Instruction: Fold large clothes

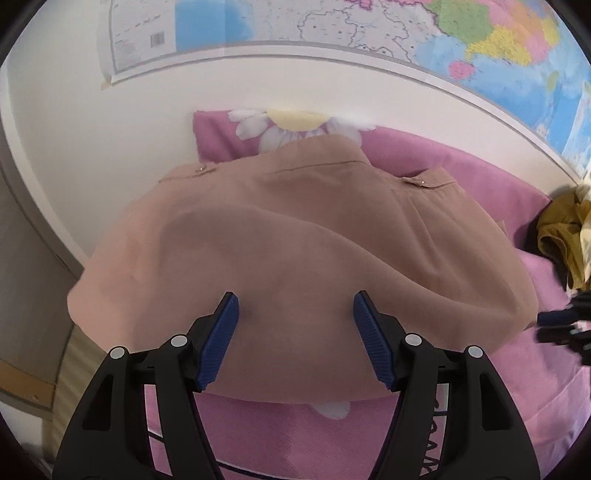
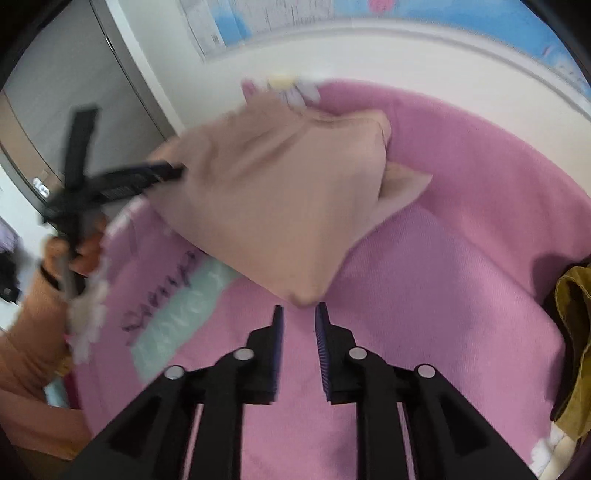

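Left tool (image 1: 295, 317) wide, right tool (image 2: 299, 314) narrow, both empty, over folded beige garment (image 1: 280, 229) on pink bedspread (image 2: 461, 258)

The left wrist view looks forward and down along the left gripper (image 1: 295, 306), close above a tan garment (image 1: 295, 229) spread on a pink bedspread (image 1: 461, 166), and faces the far white wall with its map (image 1: 369, 33). The right wrist view looks from the near right side, tilted, along the right gripper (image 2: 299, 314) toward the same far wall, close to the garment's near corner. Both views share the garment, the bedspread, a daisy-print pillow (image 1: 258, 125), the map's lower edge and a mustard cloth (image 1: 561, 229) at right.
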Tool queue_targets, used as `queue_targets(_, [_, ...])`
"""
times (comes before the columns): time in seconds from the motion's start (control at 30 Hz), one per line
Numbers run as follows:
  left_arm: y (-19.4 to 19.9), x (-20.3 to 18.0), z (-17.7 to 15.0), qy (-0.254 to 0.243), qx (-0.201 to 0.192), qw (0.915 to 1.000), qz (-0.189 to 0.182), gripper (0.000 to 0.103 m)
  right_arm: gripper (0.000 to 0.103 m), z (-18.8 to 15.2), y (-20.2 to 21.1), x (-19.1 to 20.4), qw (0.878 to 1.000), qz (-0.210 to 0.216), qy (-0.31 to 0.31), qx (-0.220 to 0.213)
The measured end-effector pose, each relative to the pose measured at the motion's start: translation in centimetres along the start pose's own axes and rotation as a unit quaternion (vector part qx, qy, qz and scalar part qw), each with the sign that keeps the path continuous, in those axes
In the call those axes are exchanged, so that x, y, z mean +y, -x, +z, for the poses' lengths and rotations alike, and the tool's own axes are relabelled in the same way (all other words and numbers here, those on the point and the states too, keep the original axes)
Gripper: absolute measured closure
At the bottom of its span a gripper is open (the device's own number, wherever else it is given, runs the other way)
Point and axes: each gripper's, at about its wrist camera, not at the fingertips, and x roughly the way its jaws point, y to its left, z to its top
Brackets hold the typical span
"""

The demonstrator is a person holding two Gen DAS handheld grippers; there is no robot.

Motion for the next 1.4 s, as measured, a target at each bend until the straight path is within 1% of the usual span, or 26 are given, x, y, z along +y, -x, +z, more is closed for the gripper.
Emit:
queue_targets(0.1, [0.1, 0.0, 0.2, 0.001, 0.000, 1.0000, 0.000, 0.039, 0.082, 0.9, 2.0, 0.7, 0.998, 0.002, 0.002, -0.056])
queue_targets(0.13, [0.0, -0.2, 0.2, 0.002, 0.003, 1.0000, 0.004, 0.039, 0.080, 1.5, 2.2, 1.0, 0.997, 0.006, 0.000, -0.081])
queue_targets(0.17, [-0.2, -0.4, 0.2, 0.001, 0.006, 0.9999, 0.008, 0.039, 0.080, 2.1, 1.8, 1.3, 0.996, 0.014, -0.002, -0.091])
queue_targets(0.23, [-0.3, -0.5, 0.0, 0.001, 0.006, 0.9999, 0.016, 0.038, 0.077, 3.1, -0.3, 1.8, 0.996, 0.008, -0.020, -0.092])
queue_targets(0.27, [-0.4, -0.6, 0.0, -0.002, 0.005, 0.9998, 0.021, 0.037, 0.077, 3.8, -1.8, 1.9, 0.996, 0.011, -0.021, -0.082])
queue_targets(0.3, [-0.6, -0.7, 0.0, -0.004, 0.006, 0.9996, 0.027, 0.036, 0.077, 3.9, -2.9, 2.2, 0.997, 0.007, -0.024, -0.070])
queue_targets(0.37, [-0.8, -0.5, -0.1, 0.003, 0.011, 0.9996, 0.026, 0.035, 0.075, 3.8, -5.4, 2.4, 0.998, -0.003, -0.032, -0.051])
queue_targets(0.43, [-1.0, -0.4, -0.1, 0.007, 0.010, 0.9994, 0.033, 0.034, 0.073, 3.5, -7.5, 3.2, 0.999, -0.021, -0.026, -0.026])
queue_targets(0.47, [-1.0, -0.4, 0.0, 0.007, 0.010, 0.9993, 0.035, 0.034, 0.073, 3.3, -7.9, 3.3, 0.999, -0.023, -0.026, -0.023])
queue_targets(0.6, [-0.2, -0.8, -0.1, 0.014, -0.001, 0.9991, 0.040, 0.036, 0.073, 2.9, -6.4, 3.3, 0.999, -0.015, -0.026, -0.040])
queue_targets(0.67, [1.0, -1.5, -0.3, 0.012, -0.019, 0.9988, 0.044, 0.035, 0.073, 2.6, -5.0, 3.2, 0.998, -0.012, -0.028, -0.056])
queue_targets(0.73, [2.2, -2.3, -0.5, 0.010, -0.035, 0.9979, 0.053, 0.029, 0.073, 2.3, -4.0, 3.2, 0.997, -0.008, -0.030, -0.068])
queue_targets(0.8, [3.6, -3.2, -0.9, 0.010, -0.057, 0.9967, 0.058, 0.017, 0.071, 1.9, -3.4, 3.6, 0.996, -0.009, -0.028, -0.082])
queue_targets(0.87, [4.7, -4.1, -1.2, 0.004, -0.074, 0.9953, 0.063, 0.011, 0.065, 1.6, -3.1, 4.1, 0.996, -0.017, -0.022, -0.089])
queue_targets(0.93, [6.0, -5.0, -1.6, 0.000, -0.090, 0.9933, 0.073, 0.008, 0.062, 1.1, -2.8, 4.7, 0.995, -0.024, -0.016, -0.096])
queue_targets(0.97, [6.5, -5.4, -1.8, -0.002, -0.097, 0.9924, 0.077, 0.005, 0.060, 0.9, -2.6, 5.2, 0.995, -0.024, -0.011, -0.097])
queue_targets(1.0, [7.1, -5.9, -2.1, -0.004, -0.104, 0.9912, 0.082, 0.005, 0.057, 0.7, -2.3, 5.7, 0.994, -0.029, -0.005, -0.101])
queue_targets(1.07, [8.1, -6.5, -2.7, -0.005, -0.112, 0.9893, 0.093, 0.005, 0.041, 0.3, -1.8, 6.5, 0.992, -0.042, 0.007, -0.116])
queue_targets(1.13, [8.7, -6.7, -3.0, 0.000, -0.114, 0.9886, 0.098, 0.005, 0.034, 0.1, -1.5, 7.0, 0.990, -0.053, 0.014, -0.131])
queue_targets(1.23, [10.0, -7.2, -3.8, 0.010, -0.124, 0.9861, 0.110, 0.005, 0.026, -0.5, -0.7, 7.6, 0.988, -0.062, 0.019, -0.142])
queue_targets(1.27, [10.3, -7.2, -4.0, 0.012, -0.124, 0.9863, 0.108, 0.005, 0.023, -0.7, -0.4, 7.9, 0.987, -0.065, 0.022, -0.146])
queue_targets(1.33, [10.7, -7.3, -4.4, 0.018, -0.119, 0.9864, 0.112, 0.005, 0.020, -1.1, 0.0, 8.3, 0.986, -0.072, 0.027, -0.151])
queue_targets(1.4, [11.0, -7.5, -4.8, 0.021, -0.116, 0.9855, 0.122, 0.005, 0.020, -1.6, 0.3, 8.6, 0.985, -0.076, 0.032, -0.154])
